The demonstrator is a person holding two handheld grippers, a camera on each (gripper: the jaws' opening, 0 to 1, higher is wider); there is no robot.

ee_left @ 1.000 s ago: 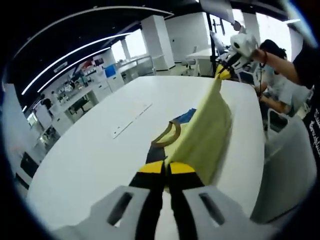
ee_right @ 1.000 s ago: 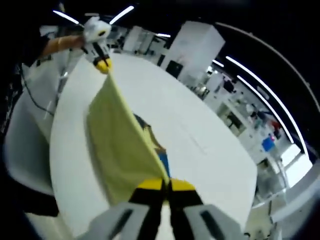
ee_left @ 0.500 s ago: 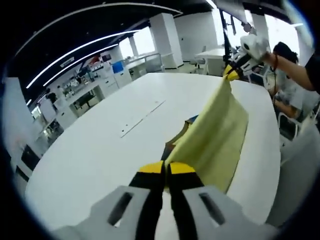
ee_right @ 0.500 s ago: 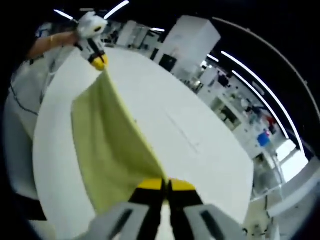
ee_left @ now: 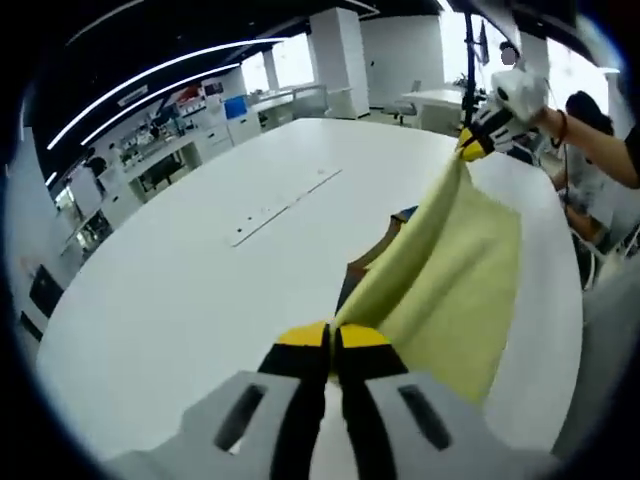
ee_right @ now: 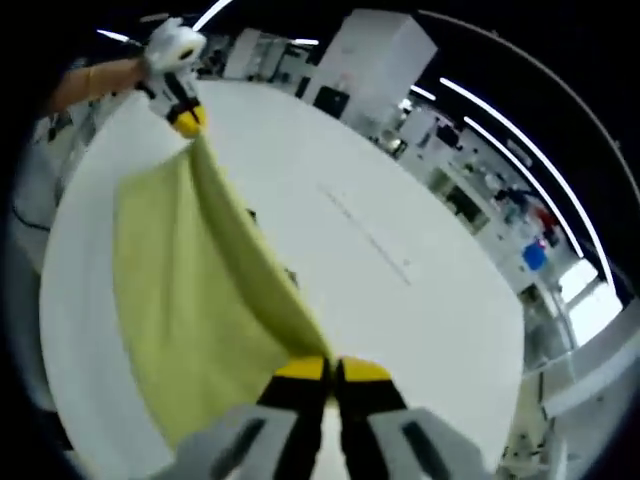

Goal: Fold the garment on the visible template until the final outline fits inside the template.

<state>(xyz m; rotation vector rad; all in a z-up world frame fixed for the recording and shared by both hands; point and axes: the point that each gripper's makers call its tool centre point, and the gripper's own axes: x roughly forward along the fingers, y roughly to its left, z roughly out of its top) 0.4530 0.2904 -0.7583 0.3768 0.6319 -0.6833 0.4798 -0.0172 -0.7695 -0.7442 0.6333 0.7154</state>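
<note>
Garment: yellow-green cloth (ee_left: 450, 270) stretched in the air above the white table (ee_left: 180, 290), hanging between both tools.
Left tool (ee_left: 331, 338): jaws clenched on one corner of the cloth.
Right tool (ee_right: 331, 369): jaws clamped on the opposite corner.
Template: dark and blue patch (ee_left: 375, 255) on the table beneath the cloth.

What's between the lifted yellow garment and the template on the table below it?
Nothing visible. The yellow garment hangs between both hand-held grippers, left and right, above the template on the white table.
</note>
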